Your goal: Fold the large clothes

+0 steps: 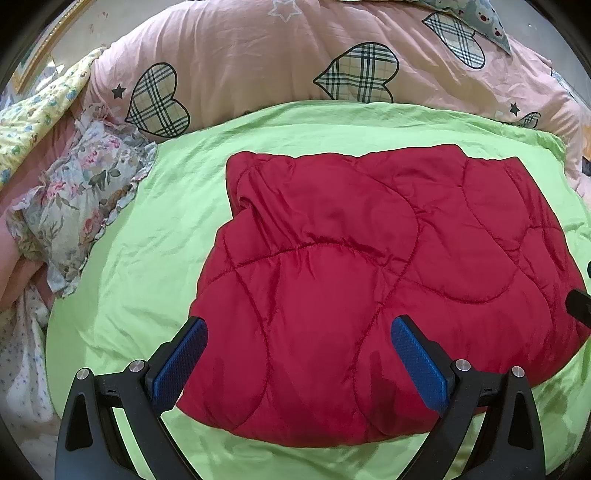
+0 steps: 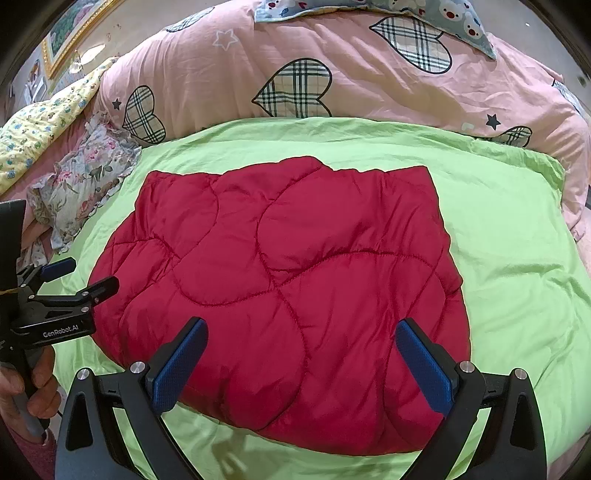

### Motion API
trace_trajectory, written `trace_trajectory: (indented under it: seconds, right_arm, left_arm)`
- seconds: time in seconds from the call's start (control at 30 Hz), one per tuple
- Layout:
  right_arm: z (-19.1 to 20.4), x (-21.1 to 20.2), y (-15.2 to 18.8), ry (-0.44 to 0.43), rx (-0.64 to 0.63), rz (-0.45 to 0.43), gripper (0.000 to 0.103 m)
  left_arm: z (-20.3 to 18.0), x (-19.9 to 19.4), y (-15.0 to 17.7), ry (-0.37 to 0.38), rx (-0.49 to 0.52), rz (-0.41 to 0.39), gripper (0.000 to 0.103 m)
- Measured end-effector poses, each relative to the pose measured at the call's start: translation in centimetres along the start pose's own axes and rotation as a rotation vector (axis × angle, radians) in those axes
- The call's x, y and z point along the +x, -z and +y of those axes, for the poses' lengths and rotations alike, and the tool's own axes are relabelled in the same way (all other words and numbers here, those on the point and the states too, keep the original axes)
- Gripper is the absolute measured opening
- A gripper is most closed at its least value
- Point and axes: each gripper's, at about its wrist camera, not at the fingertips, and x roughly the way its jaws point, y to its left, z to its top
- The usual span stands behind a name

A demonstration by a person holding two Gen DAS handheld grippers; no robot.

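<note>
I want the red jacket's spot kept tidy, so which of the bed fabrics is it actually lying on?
The plain green sheet, the only unpatterned one. The red jacket rests wholly on it; the pink heart quilt and floral pillow lie beyond its edges.

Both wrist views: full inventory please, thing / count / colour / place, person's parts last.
quilted jacket: 1, red, folded into a compact bundle, lying in the middle of the green sheet
sheet: 1, lime green, spread on the bed under the jacket
duvet: 1, pink with plaid hearts and stars, bunched behind the sheet
floral pillow: 1, grey-white with pink flowers, frilled edge, left of the sheet
yellow quilt: 1, yellow with small flowers, far left
bear-print pillow: 1, blue-grey, top edge, on the duvet
picture frame: 1, gold, on the wall, top left
left hand-held gripper: 1, black with blue pads, open above the jacket's near edge
right hand-held gripper: 1, same, open above the jacket's near edge
hand: 1, holding the left gripper's handle
</note>
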Motion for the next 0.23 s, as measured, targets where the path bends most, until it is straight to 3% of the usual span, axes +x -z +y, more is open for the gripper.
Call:
trace_trajectory:
  seconds: [0.23]
  right_arm:
    - [0.00, 0.30, 0.41, -0.005, 0.010, 0.005, 0.102]
  left_arm:
    - [0.41, -0.22, 0.13, 0.027, -0.016, -0.008, 0.101]
